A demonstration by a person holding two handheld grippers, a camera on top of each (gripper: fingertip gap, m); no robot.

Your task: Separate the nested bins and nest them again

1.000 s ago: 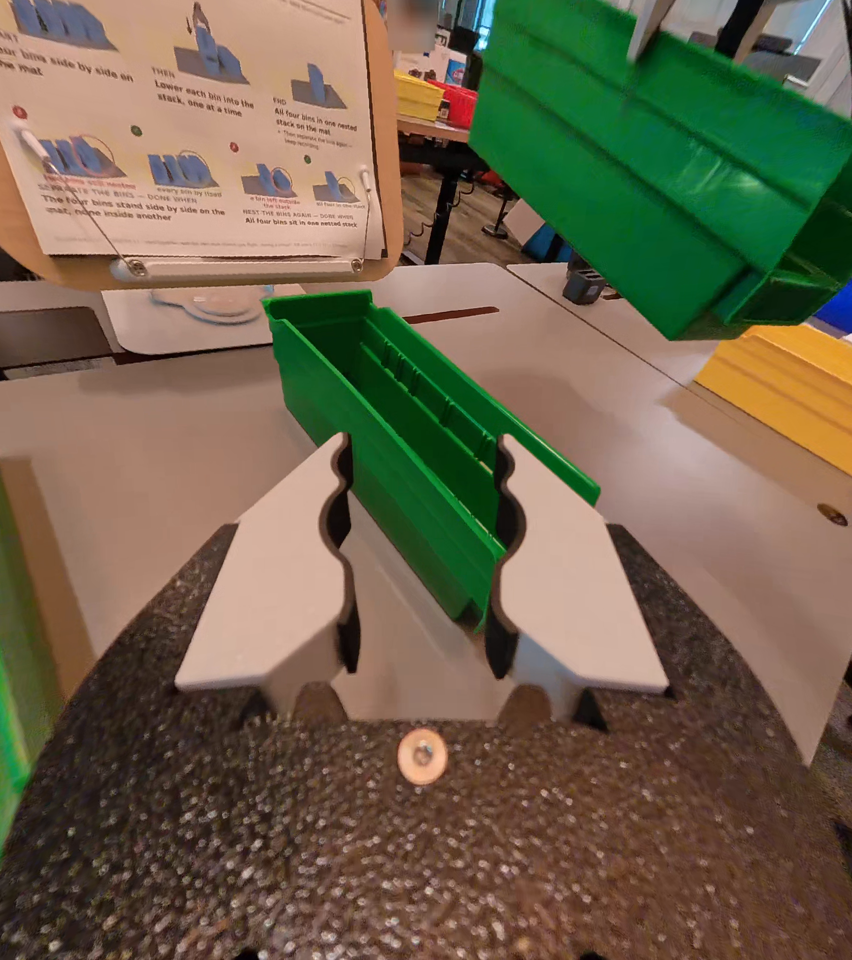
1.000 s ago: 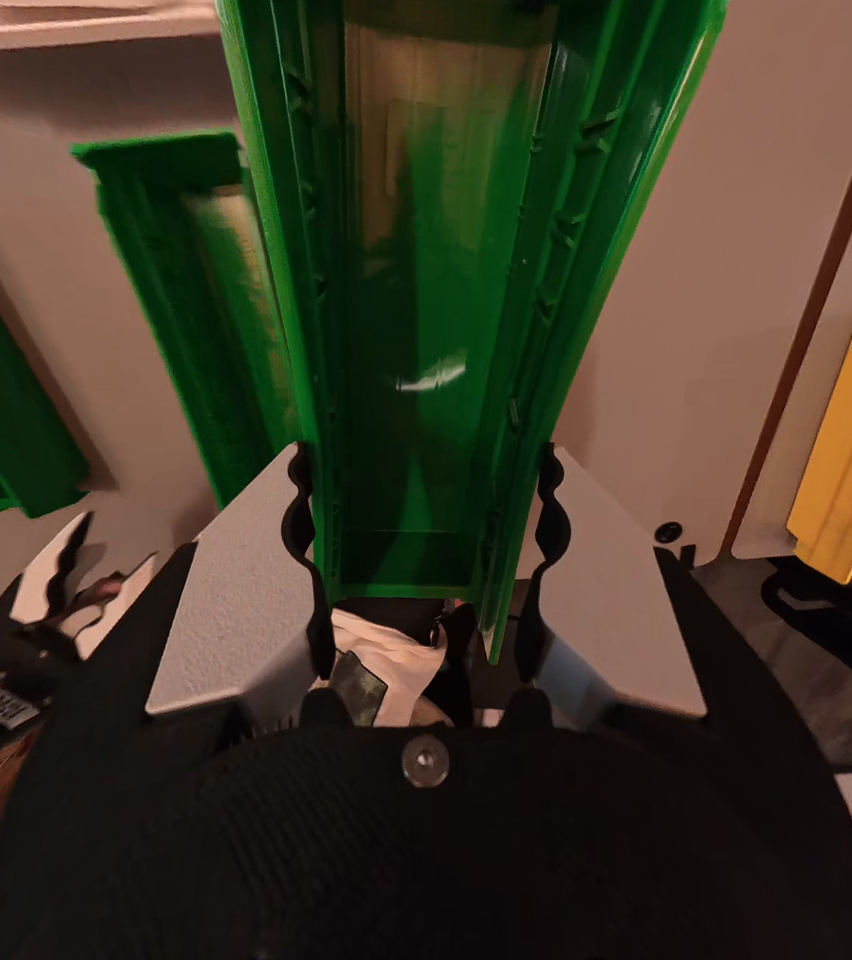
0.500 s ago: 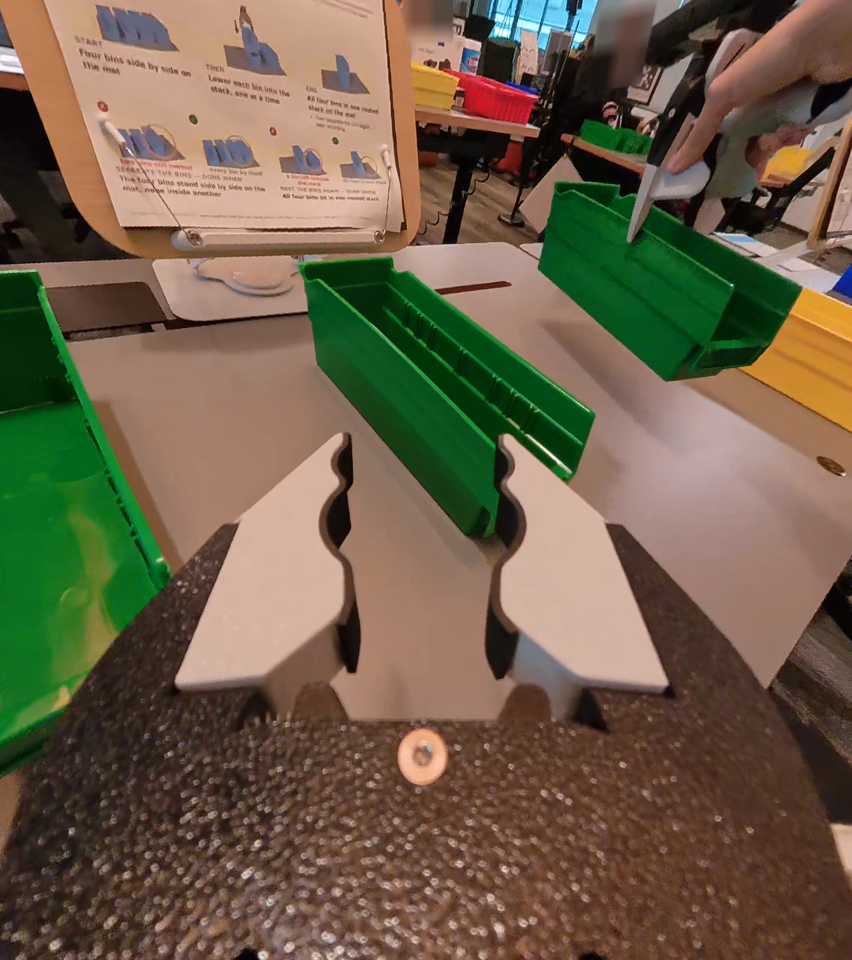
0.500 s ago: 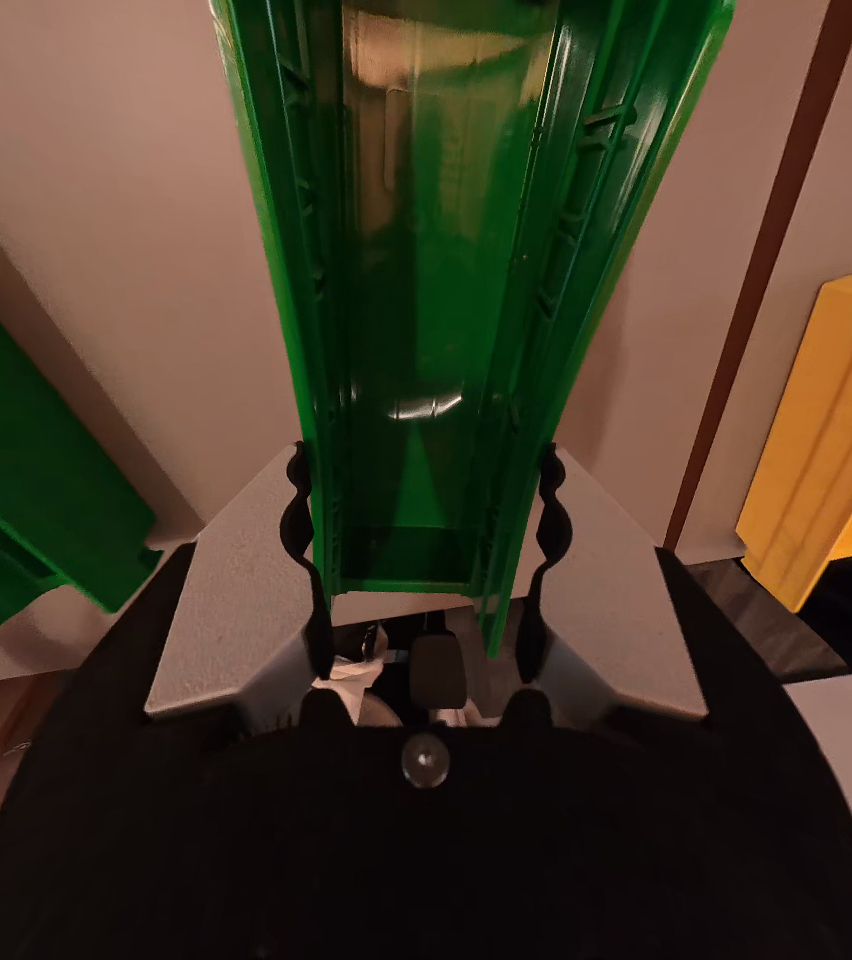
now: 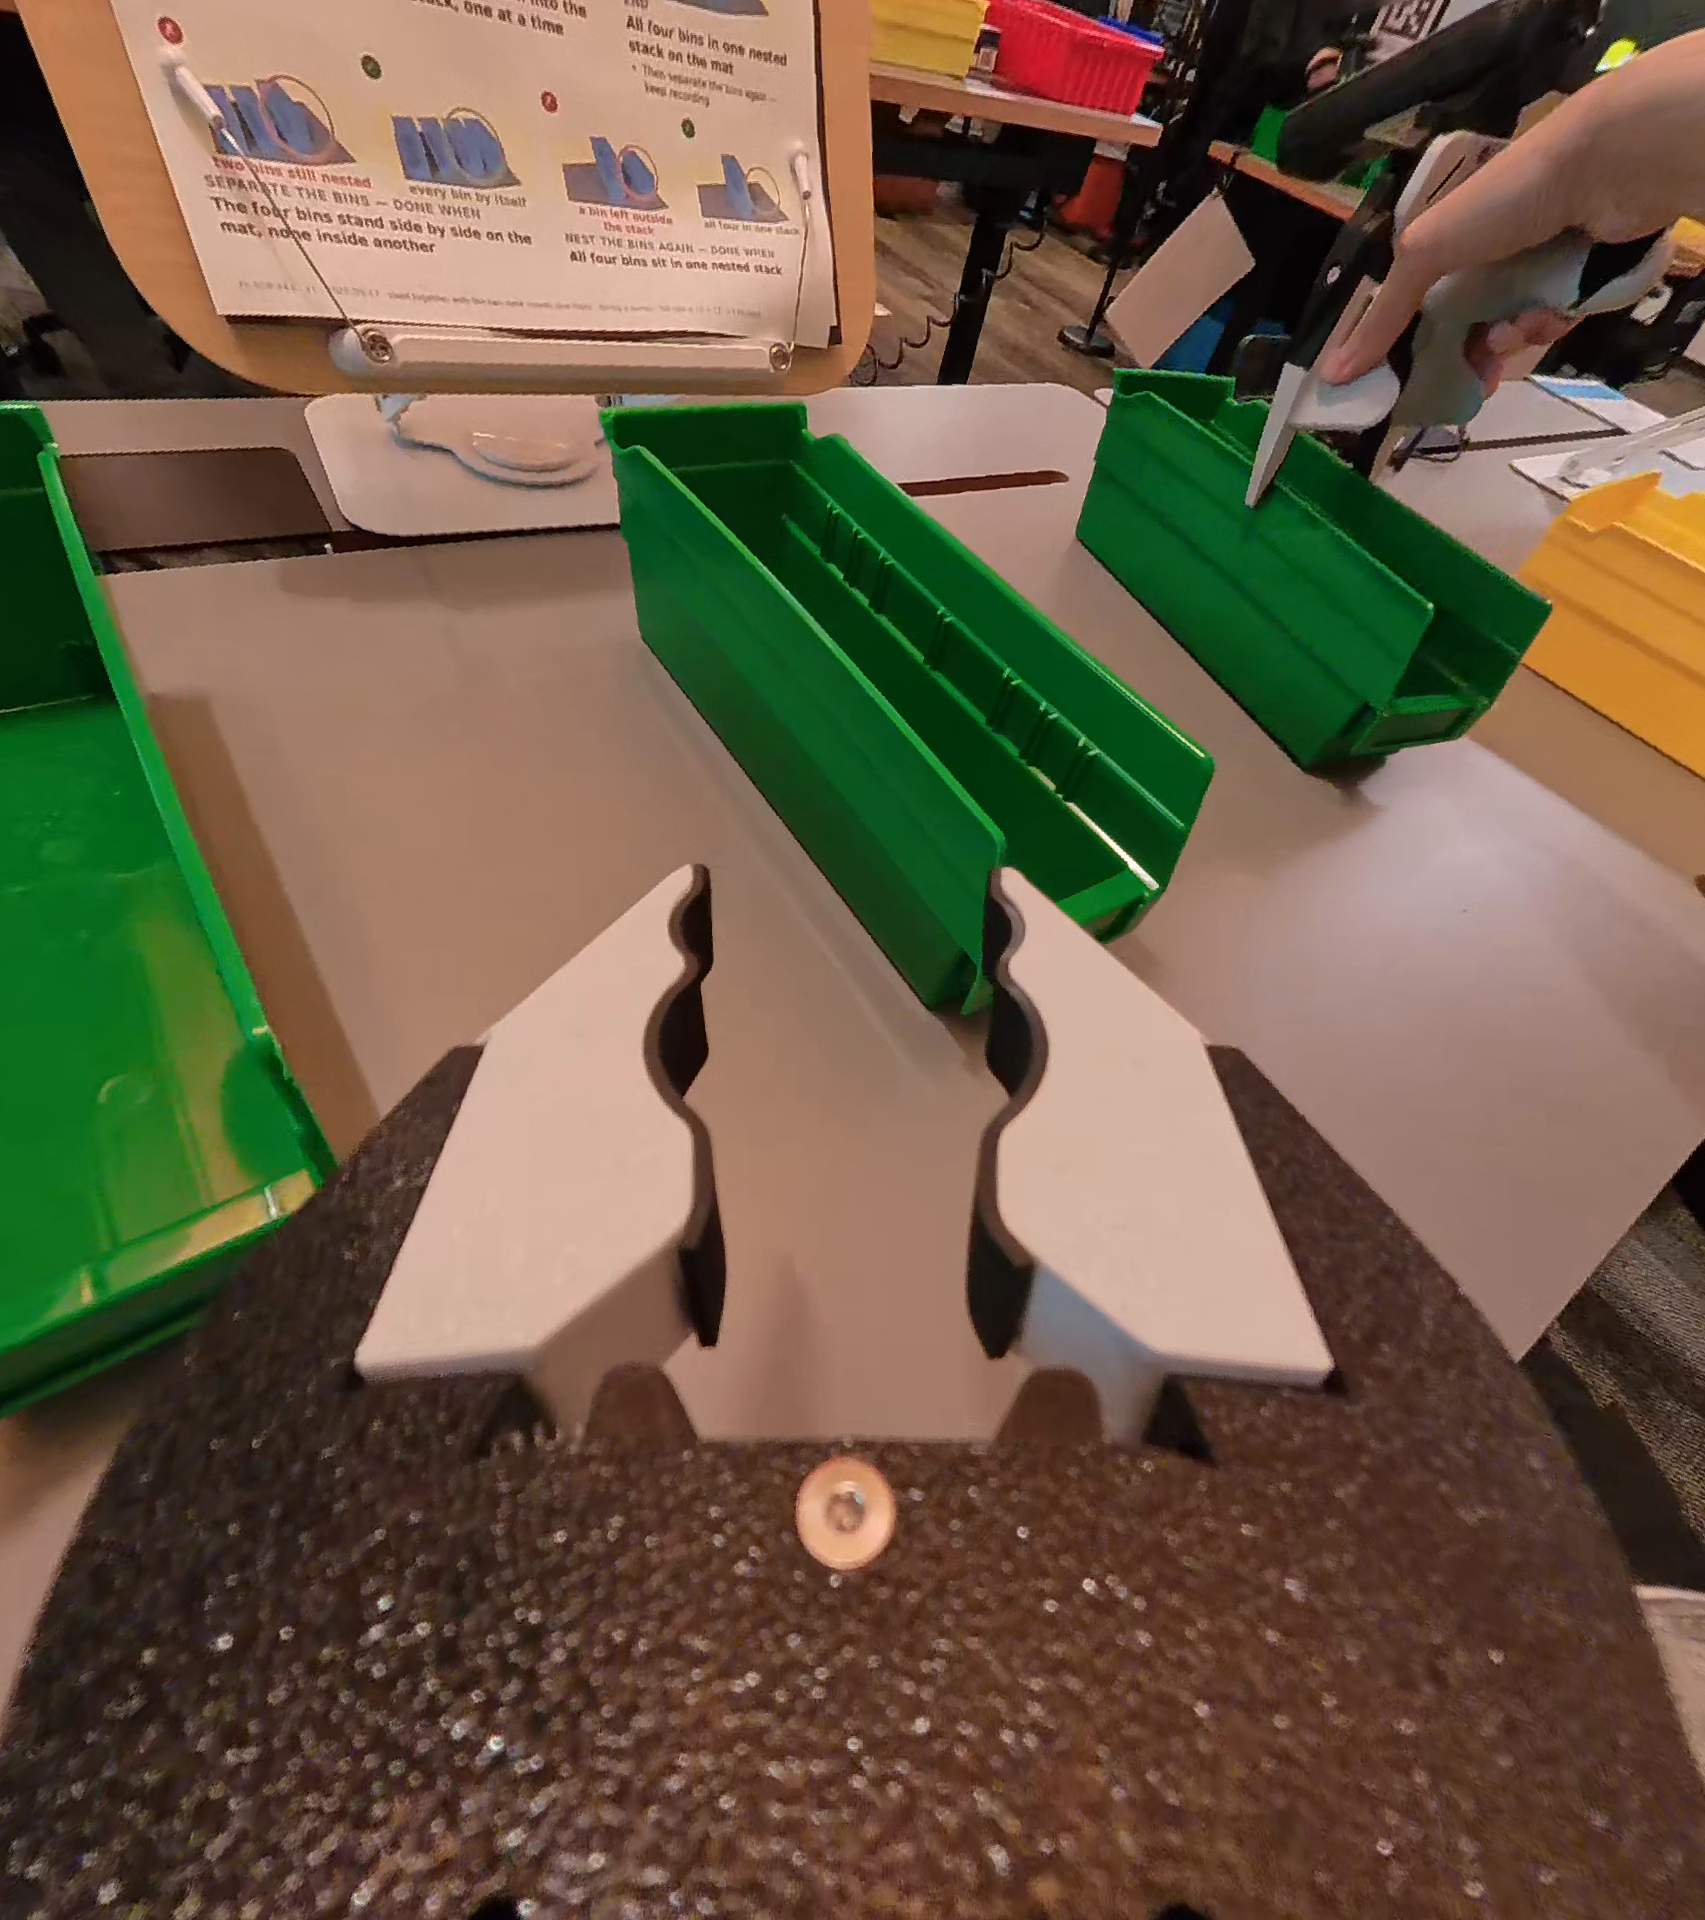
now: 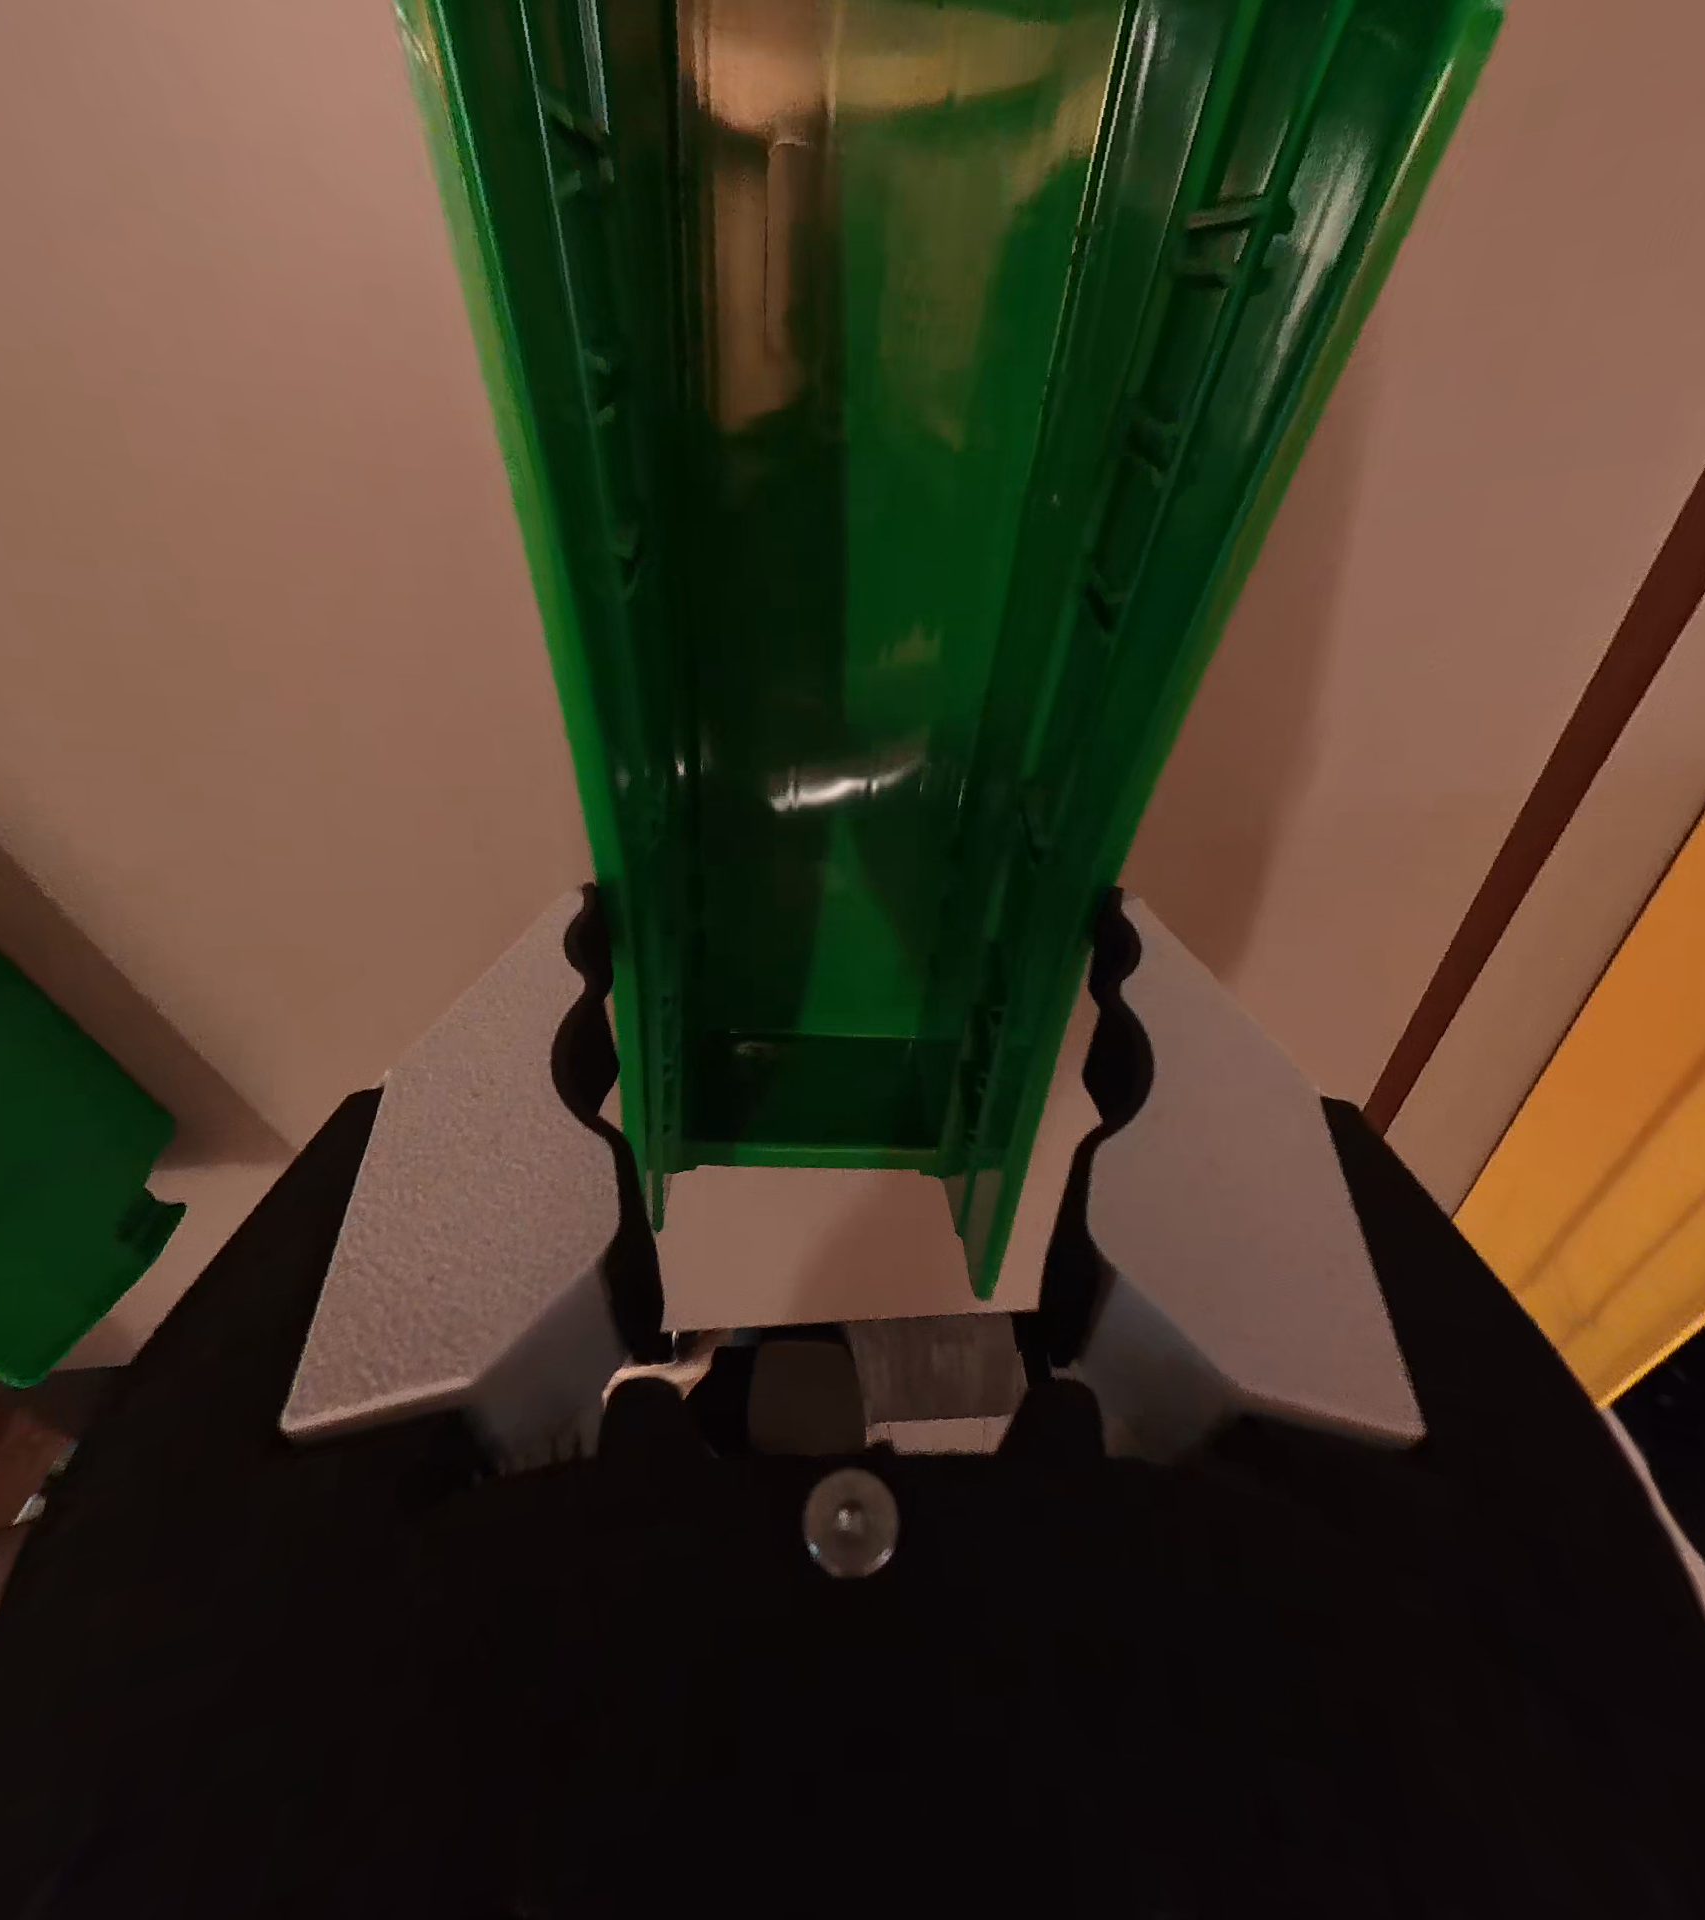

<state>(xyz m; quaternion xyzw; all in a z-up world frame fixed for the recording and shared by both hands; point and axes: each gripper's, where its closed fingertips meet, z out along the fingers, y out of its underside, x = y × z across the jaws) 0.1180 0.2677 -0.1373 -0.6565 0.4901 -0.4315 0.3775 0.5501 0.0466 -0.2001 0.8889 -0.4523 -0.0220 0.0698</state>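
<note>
Three green bins stand apart on the grey table (image 5: 474, 748): a wide-looking one at the left (image 5: 48, 935), one in the middle (image 5: 879, 675), and one at the right (image 5: 1274, 613). My left gripper (image 5: 843, 935) is open and empty, above the table in front of the middle bin's near end. My right gripper (image 6: 853, 904) straddles the right bin (image 6: 869, 520) across its width and is shut on it. The bin's base rests on the table. In the left wrist view one finger of the right gripper (image 5: 1279, 457) sits against that bin's near wall.
A yellow bin (image 5: 1679, 644) lies just right of the held bin, also in the right wrist view (image 6: 1658, 1091). An instruction board (image 5: 474, 177) stands at the back. The middle bin's end shows at the right wrist view's left (image 6: 6, 1143). The table's edge runs along the right.
My right gripper has brought the green bin down from the air onto the table at the right. My left gripper has drawn back, so the left bin shows more.
</note>
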